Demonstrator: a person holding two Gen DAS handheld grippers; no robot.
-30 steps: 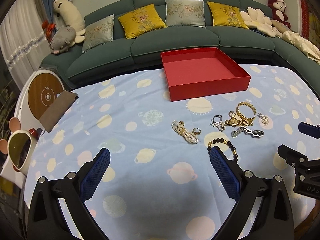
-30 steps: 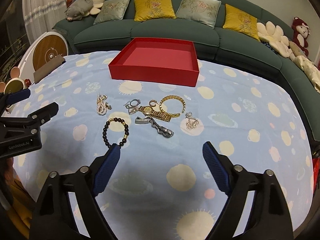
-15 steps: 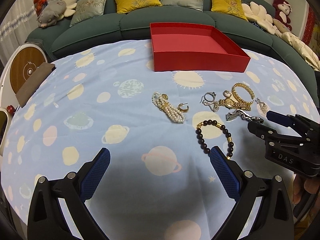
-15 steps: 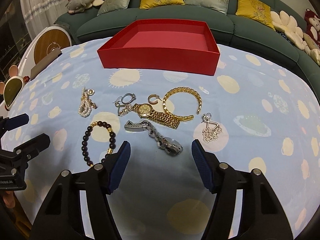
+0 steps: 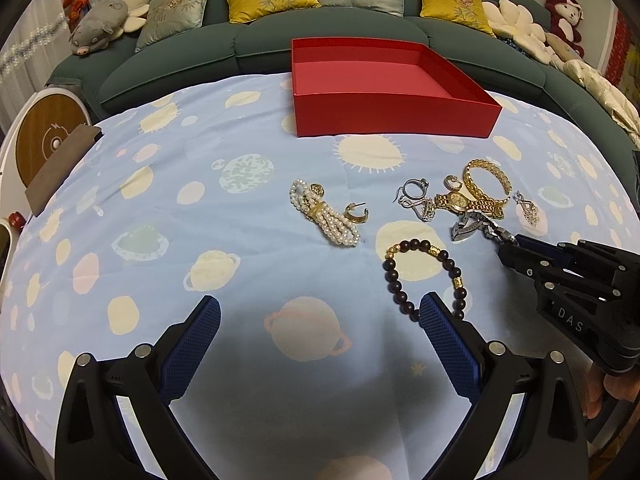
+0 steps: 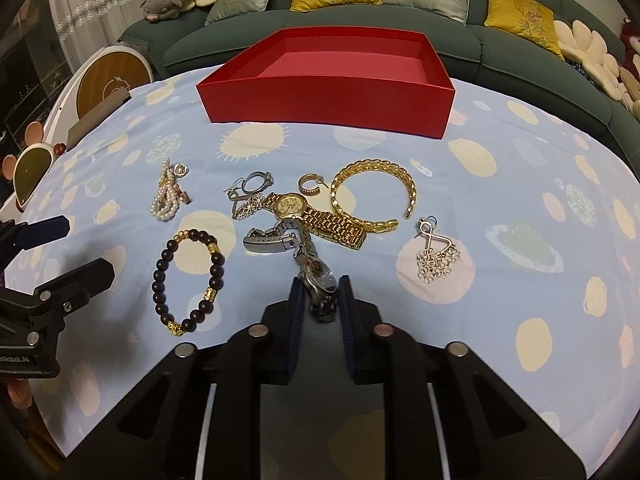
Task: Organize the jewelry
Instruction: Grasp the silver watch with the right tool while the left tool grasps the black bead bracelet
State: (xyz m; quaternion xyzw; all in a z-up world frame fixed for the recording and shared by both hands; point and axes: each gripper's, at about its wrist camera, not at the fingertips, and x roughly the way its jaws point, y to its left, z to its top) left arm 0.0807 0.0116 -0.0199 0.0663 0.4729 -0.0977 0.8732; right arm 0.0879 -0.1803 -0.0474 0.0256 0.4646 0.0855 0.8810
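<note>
An empty red box (image 5: 394, 110) (image 6: 328, 98) stands at the far side of the blue planet-print cloth. Jewelry lies before it: a pearl bracelet (image 5: 326, 216) (image 6: 168, 196), a dark bead bracelet (image 5: 424, 276) (image 6: 188, 276), a gold watch (image 6: 316, 214), a gold cuff bangle (image 6: 374, 194) (image 5: 486, 180), a silver watch (image 6: 308, 258) (image 5: 480, 230) and earrings (image 6: 436, 258). My right gripper (image 6: 320, 294) is shut on the silver watch's case end, low on the cloth. My left gripper (image 5: 320, 316) is open and empty, its right finger beside the bead bracelet.
A green sofa (image 5: 256, 36) with yellow and grey cushions and plush toys runs behind the table. A round white-and-wood object (image 5: 44, 140) stands at the left edge. The cloth-covered table (image 5: 160, 220) fills the near ground.
My right gripper has moved forward and down and closed its fingers on the silver watch. My left gripper has tilted lower toward the cloth and stayed open.
</note>
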